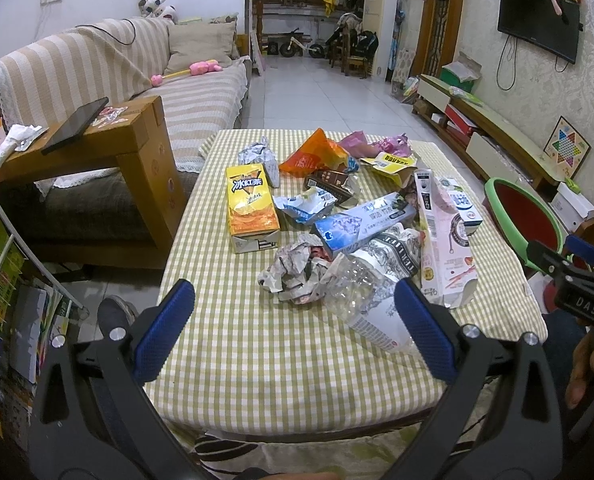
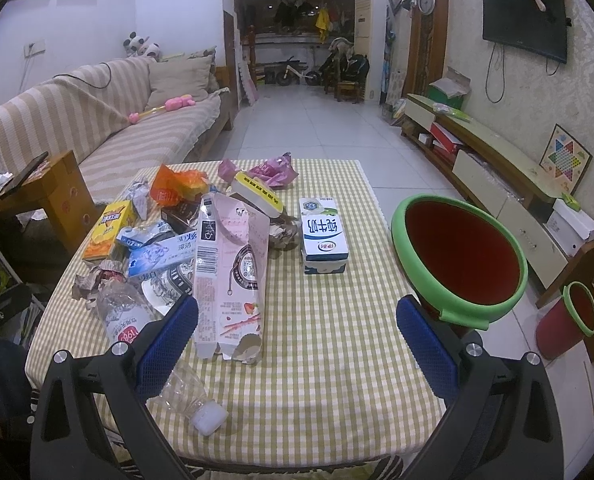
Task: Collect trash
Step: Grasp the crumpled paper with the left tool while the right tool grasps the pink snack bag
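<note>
- Left wrist view: left gripper [image 1: 293,330] spread wide, empty, above the checked tablecloth [image 1: 257,344]; its right blue pad [image 1: 423,330] overlaps the crushed clear plastic bottle [image 1: 363,300] near the trash pile.
- Right wrist view: right gripper [image 2: 295,350] equally wide, empty; pink flattened carton [image 2: 229,276] lies ahead, green-rimmed red bin [image 2: 459,258] to the right.

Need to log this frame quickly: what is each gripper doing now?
Left gripper: open, holding nothing.
Right gripper: open, holding nothing.

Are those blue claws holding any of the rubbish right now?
No. Both the left hand-held gripper and the right hand-held gripper are open and hold nothing.
</note>
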The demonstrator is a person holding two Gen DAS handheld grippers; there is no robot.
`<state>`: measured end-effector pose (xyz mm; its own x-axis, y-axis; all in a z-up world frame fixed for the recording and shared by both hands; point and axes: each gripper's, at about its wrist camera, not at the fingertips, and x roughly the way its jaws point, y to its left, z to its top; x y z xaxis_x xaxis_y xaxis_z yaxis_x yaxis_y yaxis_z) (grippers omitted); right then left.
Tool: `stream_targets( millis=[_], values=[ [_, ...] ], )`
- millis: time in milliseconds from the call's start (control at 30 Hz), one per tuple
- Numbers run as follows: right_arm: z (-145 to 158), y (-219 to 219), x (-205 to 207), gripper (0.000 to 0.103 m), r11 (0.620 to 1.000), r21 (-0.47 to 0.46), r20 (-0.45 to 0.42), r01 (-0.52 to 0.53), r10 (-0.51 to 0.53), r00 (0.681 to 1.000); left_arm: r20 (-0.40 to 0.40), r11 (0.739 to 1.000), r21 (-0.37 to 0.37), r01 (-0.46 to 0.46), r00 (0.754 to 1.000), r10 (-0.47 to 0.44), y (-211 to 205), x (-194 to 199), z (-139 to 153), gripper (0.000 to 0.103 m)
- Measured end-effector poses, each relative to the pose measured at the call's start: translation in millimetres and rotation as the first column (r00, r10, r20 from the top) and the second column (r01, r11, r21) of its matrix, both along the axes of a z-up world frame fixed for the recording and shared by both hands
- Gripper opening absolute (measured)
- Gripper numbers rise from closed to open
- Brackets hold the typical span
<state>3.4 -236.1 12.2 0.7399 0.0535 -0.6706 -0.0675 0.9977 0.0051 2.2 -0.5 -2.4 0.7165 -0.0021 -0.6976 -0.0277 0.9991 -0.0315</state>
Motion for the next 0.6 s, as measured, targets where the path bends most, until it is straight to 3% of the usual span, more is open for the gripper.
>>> stream_targets(
  millis=[600],
  values=[
    [-33.5, 14.6, 69.6, 0.095, 0.992, 0.091, -0.198, -0.085, 0.101, 0.975, -0.199, 0.992, -0.123, 0.003, 0.980, -0.027, 16.5, 69.4, -37.7, 0.098]
  ],
)
